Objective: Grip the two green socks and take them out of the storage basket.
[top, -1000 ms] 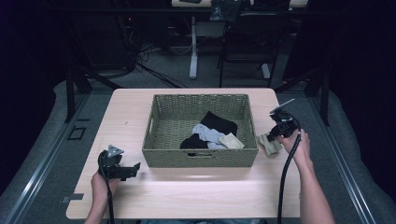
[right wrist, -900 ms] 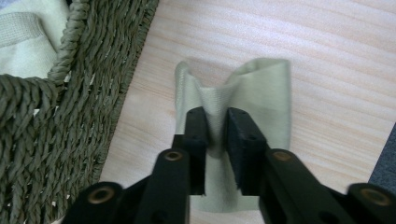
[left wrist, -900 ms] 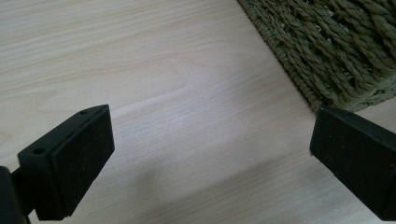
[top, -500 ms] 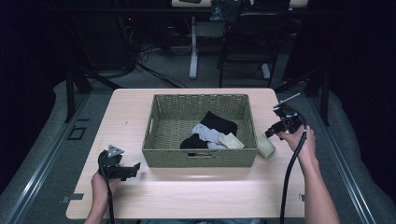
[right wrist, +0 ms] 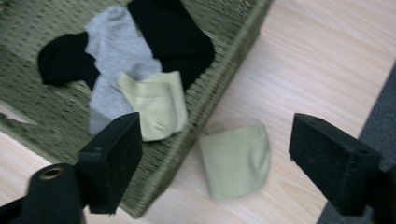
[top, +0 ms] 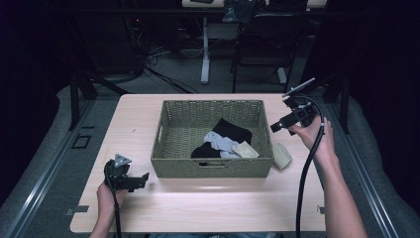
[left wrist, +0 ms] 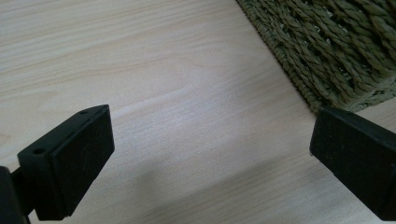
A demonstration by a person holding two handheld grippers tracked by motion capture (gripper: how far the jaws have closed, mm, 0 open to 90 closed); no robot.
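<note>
Pale sock (top: 282,155) beside basket (top: 213,167)

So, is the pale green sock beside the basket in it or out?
Out. The pale green sock lies on the table, just outside the basket's right wall.

basket (top: 213,166): olive-green weave
socks in it: black (right wrist: 173,32), grey (right wrist: 112,51), pale yellow (right wrist: 156,105)
sock by my right gripper (right wrist: 236,158): pale green
table (top: 208,208): light wood grain

The table (top: 208,208) is smooth pale wood; the basket (top: 213,166) rough woven wicker; the socks (right wrist: 236,161) soft matt cloth.
</note>
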